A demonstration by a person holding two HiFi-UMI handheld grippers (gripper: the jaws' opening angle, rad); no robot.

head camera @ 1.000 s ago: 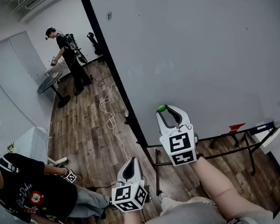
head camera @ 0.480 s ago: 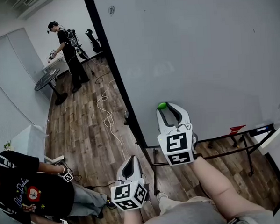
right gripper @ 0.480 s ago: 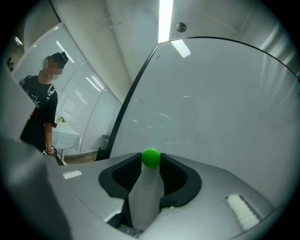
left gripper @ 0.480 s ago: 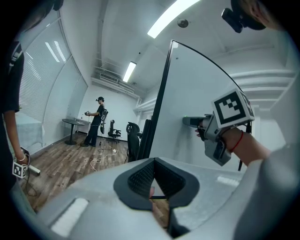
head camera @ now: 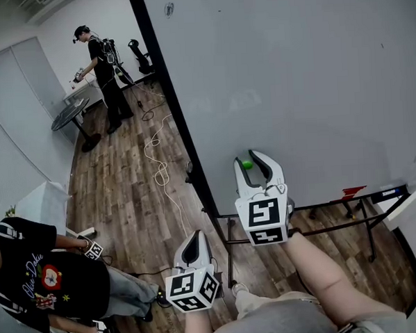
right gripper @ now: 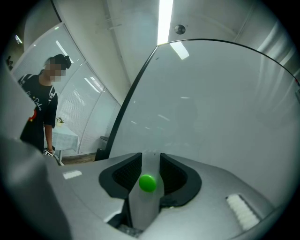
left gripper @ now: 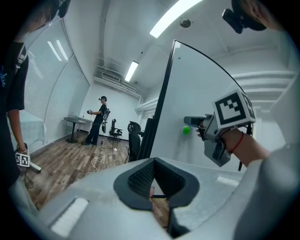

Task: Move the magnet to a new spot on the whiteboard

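Against the lower left of the whiteboard [head camera: 293,74], in the head view, the right gripper [head camera: 259,166] is raised with its jaws spread. The green magnet [head camera: 247,164] sits on the board between them, just beside the left-hand jaw. The left gripper [head camera: 195,239] hangs lower, off the board over the wood floor [head camera: 126,194], its tips together. The only print on either gripper is the black-and-white square markers on their cubes. A bystander [head camera: 40,275] wears a black T-shirt with white script too small to read, and another person [head camera: 104,60] stands by a round table [head camera: 70,115]. Through the left gripper view, the pads meet and grip nothing, and the magnet shows as a green dot on the board ahead of the right gripper's tips. Through the right gripper view, the magnet lies in the gap between the parted pads, close to the left one and clear of the right; whether it touches the left pad I cannot tell.
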